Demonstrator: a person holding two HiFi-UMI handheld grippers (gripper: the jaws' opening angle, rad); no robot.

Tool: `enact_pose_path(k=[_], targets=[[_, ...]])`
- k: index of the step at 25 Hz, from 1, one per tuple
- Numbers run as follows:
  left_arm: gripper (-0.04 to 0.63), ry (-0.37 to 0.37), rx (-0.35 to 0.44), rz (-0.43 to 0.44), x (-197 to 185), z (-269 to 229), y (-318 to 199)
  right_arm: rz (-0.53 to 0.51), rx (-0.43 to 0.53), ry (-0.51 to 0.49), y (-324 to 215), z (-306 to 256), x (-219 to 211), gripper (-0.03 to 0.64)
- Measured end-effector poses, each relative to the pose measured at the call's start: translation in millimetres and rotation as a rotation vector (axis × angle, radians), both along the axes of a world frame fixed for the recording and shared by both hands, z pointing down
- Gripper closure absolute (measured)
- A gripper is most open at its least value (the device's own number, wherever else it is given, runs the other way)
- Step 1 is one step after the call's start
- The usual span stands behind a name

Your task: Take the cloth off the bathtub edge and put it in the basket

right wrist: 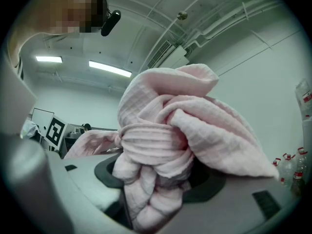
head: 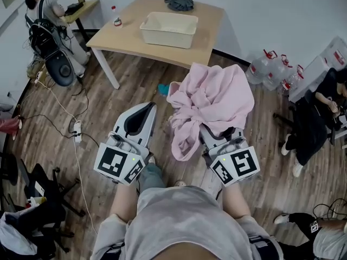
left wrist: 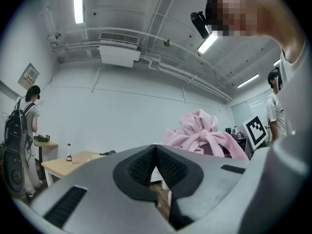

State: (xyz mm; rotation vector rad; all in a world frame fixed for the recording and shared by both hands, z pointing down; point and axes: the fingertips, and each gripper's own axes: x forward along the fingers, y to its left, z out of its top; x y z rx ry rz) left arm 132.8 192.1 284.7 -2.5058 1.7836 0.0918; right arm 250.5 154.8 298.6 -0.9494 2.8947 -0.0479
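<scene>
A bunched pink cloth (head: 214, 99) is clamped in my right gripper (head: 216, 136), which is shut on it and held up over the wooden floor. The cloth (right wrist: 165, 140) fills the right gripper view and hides the jaw tips. My left gripper (head: 142, 110) is beside it, shut, with nothing between its jaws (left wrist: 156, 150); the pink cloth (left wrist: 202, 133) shows past it to the right. The cream basket (head: 168, 29) stands on a wooden table (head: 206, 42) ahead of both grippers. No bathtub is in view.
On the table lie a dark cloth (head: 179, 3) at the far edge and a small bottle (head: 117, 20) at the left. Water jugs (head: 271, 69) stand at the right wall. People sit at the far left (head: 46, 10) and right (head: 320, 107). Cables (head: 76, 129) cross the floor at left.
</scene>
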Motion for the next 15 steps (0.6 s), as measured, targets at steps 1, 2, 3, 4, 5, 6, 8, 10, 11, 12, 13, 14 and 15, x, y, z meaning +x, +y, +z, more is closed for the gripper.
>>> enact_pose_path(k=[1,2,3,4,5,6,8,10,11,12,13,14,15], targets=[[0.591,0.000,-0.001,0.004,-5.0,0.7,-5.7,0.006,0.001,0.002,-5.3,0.4,-4.9,0.324],[0.591,-0.001,-0.001,0.009,-10.1,1.2,-11.7,0.012,0.002,0.003,-11.2,0.6,-10.1,0.324],[0.591,-0.002,-0.002,0.015,-15.1,1.3,-18.3,0.020,0.002,0.003,-17.8,0.4,-15.1,0.324],[0.591,-0.004,-0.003,0.022,-19.7,0.7,-25.5,0.028,0.001,0.002,-25.1,-0.3,-19.7,0.324],[0.591,-0.005,-0.005,0.029,-23.9,-0.7,-33.5,0.037,0.000,0.000,-33.1,-1.7,-23.6,0.324],[0.591,-0.007,-0.006,0.037,-28.2,-2.7,-42.4,0.046,-0.002,-0.002,-41.5,-3.6,-27.2,0.324],[0.591,-0.009,-0.009,0.050,-38.9,-7.8,-61.5,0.065,-0.007,-0.005,-58.4,-7.6,-35.9,0.323],[0.591,-0.011,-0.008,0.066,-53.7,-12.4,-79.8,0.084,-0.011,-0.006,-73.3,-10.3,-49.2,0.324],[0.591,-0.012,-0.007,0.075,-62.1,-14.0,-87.8,0.093,-0.011,-0.006,-79.3,-10.8,-57.2,0.324],[0.591,-0.015,-0.004,0.084,-70.8,-14.9,-95.0,0.102,-0.011,-0.006,-84.7,-10.9,-65.6,0.324],[0.591,-0.016,-0.002,0.093,-79.7,-15.4,-101.7,0.113,-0.010,-0.006,-89.7,-10.7,-74.0,0.324],[0.591,-0.016,-0.001,0.101,-88.7,-15.7,-108.1,0.124,-0.009,-0.006,-94.6,-10.7,-82.3,0.324],[0.591,-0.016,-0.001,0.110,-97.4,-15.9,-114.4,0.136,-0.008,-0.007,-99.5,-10.9,-90.4,0.324]])
